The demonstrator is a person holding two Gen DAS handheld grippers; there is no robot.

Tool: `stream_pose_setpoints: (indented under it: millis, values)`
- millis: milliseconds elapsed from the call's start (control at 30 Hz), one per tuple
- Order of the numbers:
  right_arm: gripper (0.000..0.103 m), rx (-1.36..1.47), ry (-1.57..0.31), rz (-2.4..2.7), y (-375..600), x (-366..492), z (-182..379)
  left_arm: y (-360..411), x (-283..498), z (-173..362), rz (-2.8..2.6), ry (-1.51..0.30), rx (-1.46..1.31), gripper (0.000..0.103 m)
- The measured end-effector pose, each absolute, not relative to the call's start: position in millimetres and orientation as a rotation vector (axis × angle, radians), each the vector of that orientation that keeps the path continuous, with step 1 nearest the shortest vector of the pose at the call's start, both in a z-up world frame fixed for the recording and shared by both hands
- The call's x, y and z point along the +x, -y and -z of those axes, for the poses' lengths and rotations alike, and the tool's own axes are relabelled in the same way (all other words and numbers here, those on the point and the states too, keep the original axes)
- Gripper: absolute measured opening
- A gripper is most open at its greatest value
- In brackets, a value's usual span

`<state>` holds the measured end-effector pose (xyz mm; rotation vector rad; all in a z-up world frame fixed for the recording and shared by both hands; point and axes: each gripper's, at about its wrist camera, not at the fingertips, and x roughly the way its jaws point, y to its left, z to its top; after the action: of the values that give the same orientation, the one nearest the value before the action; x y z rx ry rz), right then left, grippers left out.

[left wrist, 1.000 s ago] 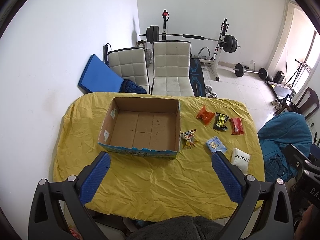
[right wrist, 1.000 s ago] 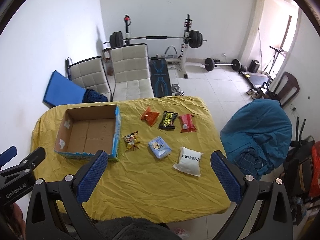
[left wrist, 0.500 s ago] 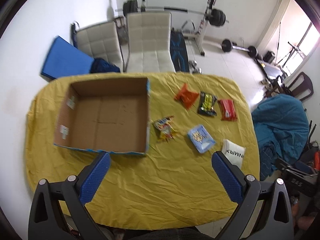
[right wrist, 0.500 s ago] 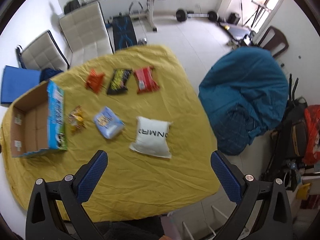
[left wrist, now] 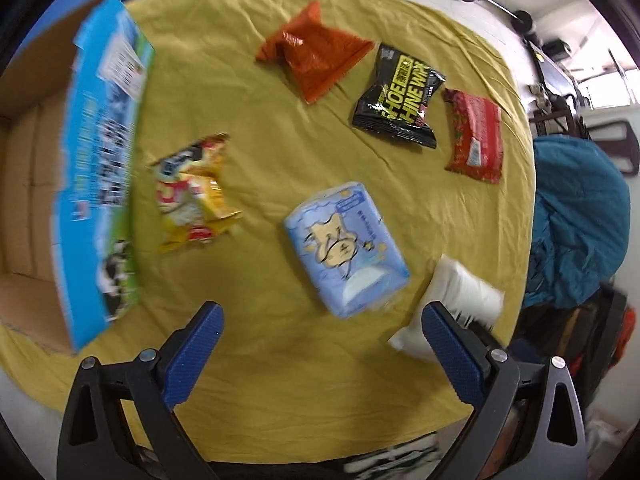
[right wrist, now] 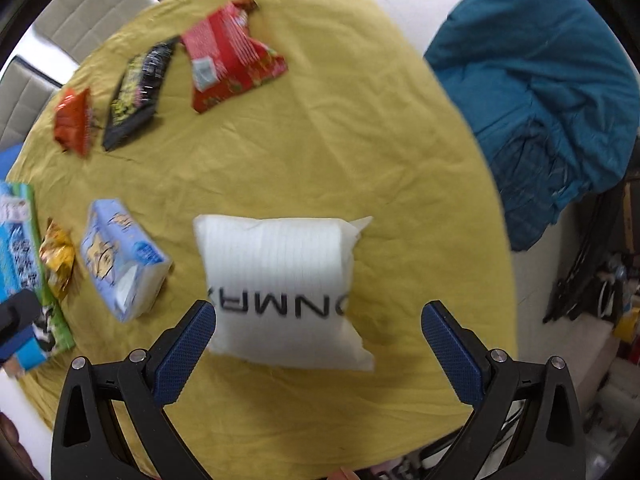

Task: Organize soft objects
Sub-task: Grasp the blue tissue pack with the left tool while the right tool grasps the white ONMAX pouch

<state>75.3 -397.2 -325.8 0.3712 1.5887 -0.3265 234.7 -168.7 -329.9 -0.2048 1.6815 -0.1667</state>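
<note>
Puffy white ribbed pouch (right wrist: 280,280) on wrinkled yellow cloth (right wrist: 360,140).

Left gripper (left wrist: 320,332) hangs angled downward, jaws spread wide, nothing between them. Right gripper (right wrist: 319,326) likewise tilted down, blue pads (right wrist: 188,340) wide apart.

On my bench I count six soft packets (left wrist: 346,248) (left wrist: 318,58) (left wrist: 400,98) (left wrist: 476,136) (left wrist: 190,192) (right wrist: 280,284) — and one cardboard box (left wrist: 100,168) — nothing doubled.
</note>
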Motion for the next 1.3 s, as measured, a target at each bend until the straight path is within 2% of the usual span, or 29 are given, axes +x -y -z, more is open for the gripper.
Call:
stream_pose_setpoints:
  millis: [167,400,667,867,933,1067,1300]
  values:
    - [0.103,0.438,-1.604,0.334,407,80,352,185,257,365,0.130,-1.782,-0.256,0.101]
    - [0.103,0.434,-1.620,0.309,404,90,361,209,261,410,0.060,-1.886,-0.100,0.100]
    - [0.103,0.436,-1.666,0.279,401,83,366,202,220,394,0.103,-1.775,0.182,0.098]
    - [0.103,0.454,-1.724,0.227,391,82,384,192,192,405,0.108,-1.791,0.115,0.098]
    - [0.103,0.450,-1.742,0.229,390,81,391,190,185,405,0.104,-1.776,0.117,0.088]
    - [0.103,0.460,-1.755,0.242,394,79,401,197,170,412,0.118,-1.744,0.145,0.086]
    - [0.103,0.475,-1.761,0.251,410,81,414,213,173,417,0.138,-1.701,0.165,0.073]
